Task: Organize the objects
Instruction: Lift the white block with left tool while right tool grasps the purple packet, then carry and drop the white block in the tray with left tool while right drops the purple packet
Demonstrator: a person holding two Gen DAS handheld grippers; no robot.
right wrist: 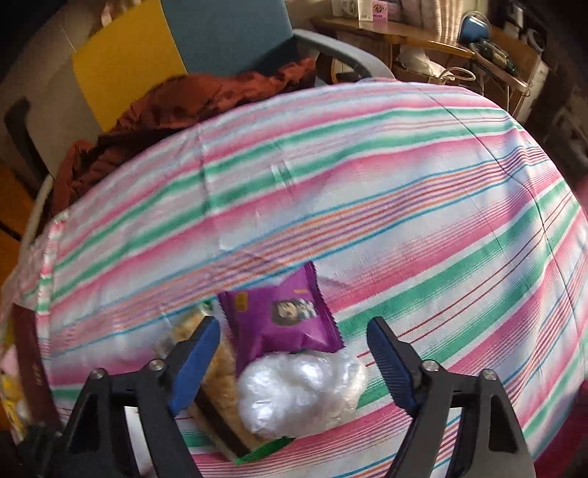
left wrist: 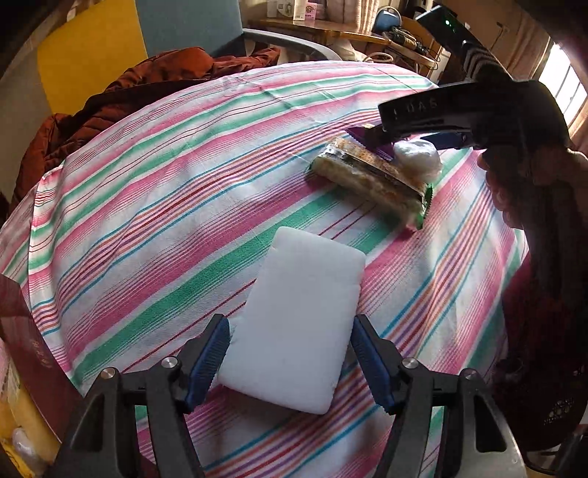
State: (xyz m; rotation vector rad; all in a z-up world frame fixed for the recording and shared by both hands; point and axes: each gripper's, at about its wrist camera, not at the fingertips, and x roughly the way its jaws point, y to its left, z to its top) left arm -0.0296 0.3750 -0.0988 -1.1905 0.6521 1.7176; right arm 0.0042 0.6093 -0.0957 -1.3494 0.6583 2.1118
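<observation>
A white foam block [left wrist: 297, 323] lies on the striped tablecloth [left wrist: 154, 206], its near end between the fingers of my left gripper [left wrist: 290, 364], which is open; the blue pads stand beside its edges. A cracker pack [left wrist: 367, 176] lies further right, with a purple snack packet [left wrist: 371, 143] and a crumpled clear plastic bag [left wrist: 417, 158] beside it. My right gripper [right wrist: 294, 364] is open above the bag [right wrist: 297, 393] and the purple packet [right wrist: 283, 316]; the cracker pack [right wrist: 217, 389] lies under its left finger. The right gripper also shows in the left wrist view [left wrist: 441, 121].
A rust-brown jacket [left wrist: 121, 95] is piled on a chair at the table's far left edge. A dark red box [left wrist: 29, 353] stands at the near left. Shelves with clutter [left wrist: 367, 29] stand behind the table. The cloth's far half [right wrist: 367, 176] is bare.
</observation>
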